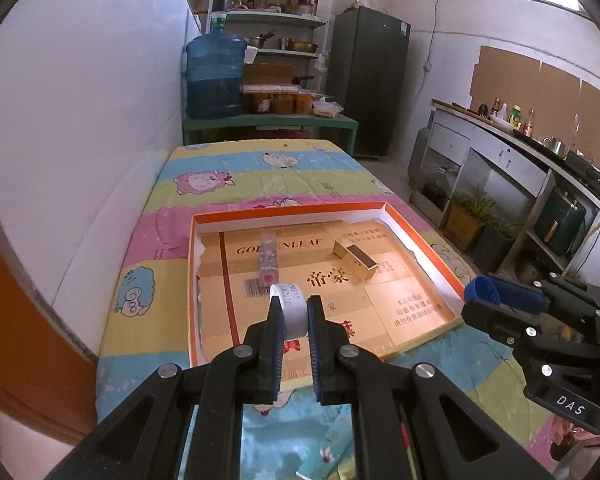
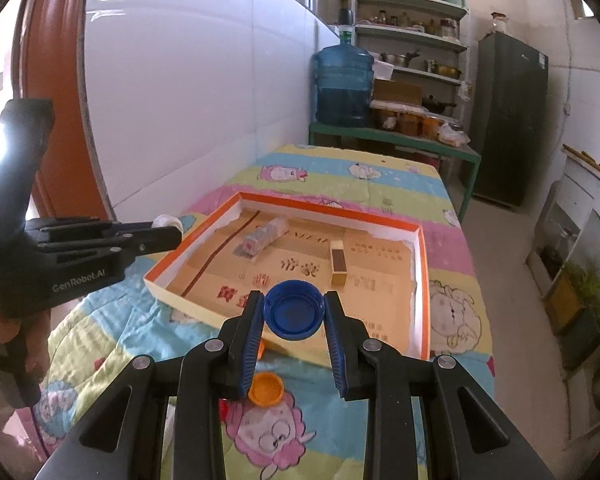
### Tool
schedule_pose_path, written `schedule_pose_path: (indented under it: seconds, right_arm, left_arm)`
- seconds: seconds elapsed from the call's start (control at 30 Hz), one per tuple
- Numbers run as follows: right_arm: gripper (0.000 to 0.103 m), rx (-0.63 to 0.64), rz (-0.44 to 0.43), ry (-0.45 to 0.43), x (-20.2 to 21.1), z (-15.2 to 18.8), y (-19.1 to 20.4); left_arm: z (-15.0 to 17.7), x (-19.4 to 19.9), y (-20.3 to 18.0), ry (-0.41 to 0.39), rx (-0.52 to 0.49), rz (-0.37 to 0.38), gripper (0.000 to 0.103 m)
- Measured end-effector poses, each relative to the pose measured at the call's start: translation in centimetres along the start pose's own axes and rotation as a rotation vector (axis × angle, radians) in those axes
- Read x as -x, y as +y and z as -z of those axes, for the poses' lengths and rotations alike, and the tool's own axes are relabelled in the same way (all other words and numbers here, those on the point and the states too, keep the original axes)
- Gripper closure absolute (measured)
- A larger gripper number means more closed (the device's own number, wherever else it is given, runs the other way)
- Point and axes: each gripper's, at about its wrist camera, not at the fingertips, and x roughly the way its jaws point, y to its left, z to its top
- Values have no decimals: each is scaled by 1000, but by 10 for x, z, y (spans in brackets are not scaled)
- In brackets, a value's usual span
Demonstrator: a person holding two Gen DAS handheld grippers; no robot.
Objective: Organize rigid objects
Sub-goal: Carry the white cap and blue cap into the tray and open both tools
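Observation:
My left gripper (image 1: 292,314) is shut on a small white cylinder with a printed label (image 1: 291,308) and holds it over the near part of the orange-rimmed shallow box (image 1: 288,209). My right gripper (image 2: 294,312) is shut on a blue bottle cap (image 2: 294,314), open side facing the camera, at the box's near edge (image 2: 204,312). In the box lie a clear patterned stick-shaped case (image 1: 269,257) and a gold and black small box (image 1: 356,258). An orange cap (image 2: 265,389) lies on the cloth under my right gripper.
The box stands on a table with a cartoon sheep cloth (image 1: 260,176), against a white wall on the left. Behind stand a green bench with a blue water jug (image 1: 214,76), shelves and a dark fridge (image 1: 370,80). A counter (image 1: 520,148) runs along the right.

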Motion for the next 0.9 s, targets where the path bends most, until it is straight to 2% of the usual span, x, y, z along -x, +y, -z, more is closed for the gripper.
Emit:
schedule_pose_path:
  seconds: [0.27, 0.63, 0.9]
  right_arm:
    - [72, -29, -39, 29, -36, -13, -11]
    - [72, -28, -76, 105, -97, -19, -14]
    - [72, -39, -92, 149, -127, -15, -15]
  left_arm:
    - [-9, -30, 7, 42, 18, 24, 91]
    - [-8, -73, 22, 102, 48, -13, 91]
    - [-4, -93, 33, 128, 71, -28, 91]
